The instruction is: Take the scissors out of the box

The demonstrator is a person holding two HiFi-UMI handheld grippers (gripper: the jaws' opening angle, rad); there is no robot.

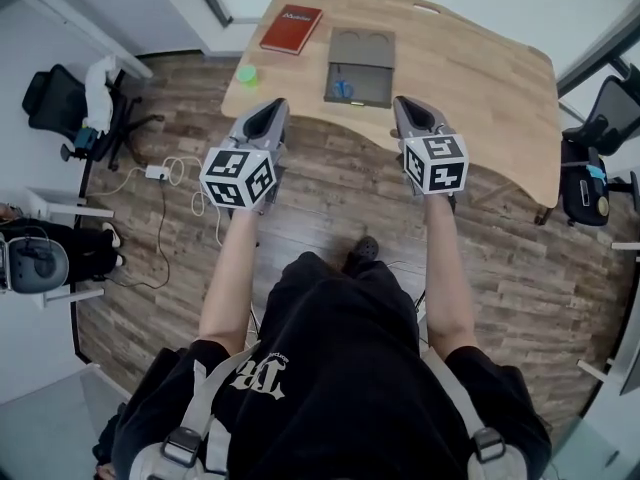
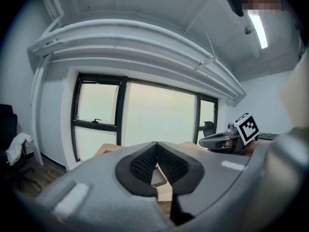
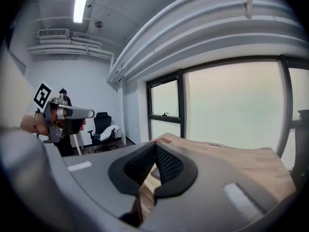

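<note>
Though nothing of the task looks done yet, left gripper (image 1: pixel 268 113) hangs short of the table (image 1: pixel 470 88), jaws pressed together, empty. Box (image 1: pixel 362 43) lies open mid-table; scissors (image 1: pixel 343 90) inside it, untouched. Right gripper (image 1: pixel 410 108) likewise closed on nothing. Reach, grasp and lift-out all left.

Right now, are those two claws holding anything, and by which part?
Nothing. The left gripper and right gripper are shut, empty; the scissors lie in the box.

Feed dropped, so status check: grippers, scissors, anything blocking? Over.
Left gripper, right gripper: jaws shut, empty, at the table's near edge. Scissors lie in the open box. Nothing blocking them.
</note>
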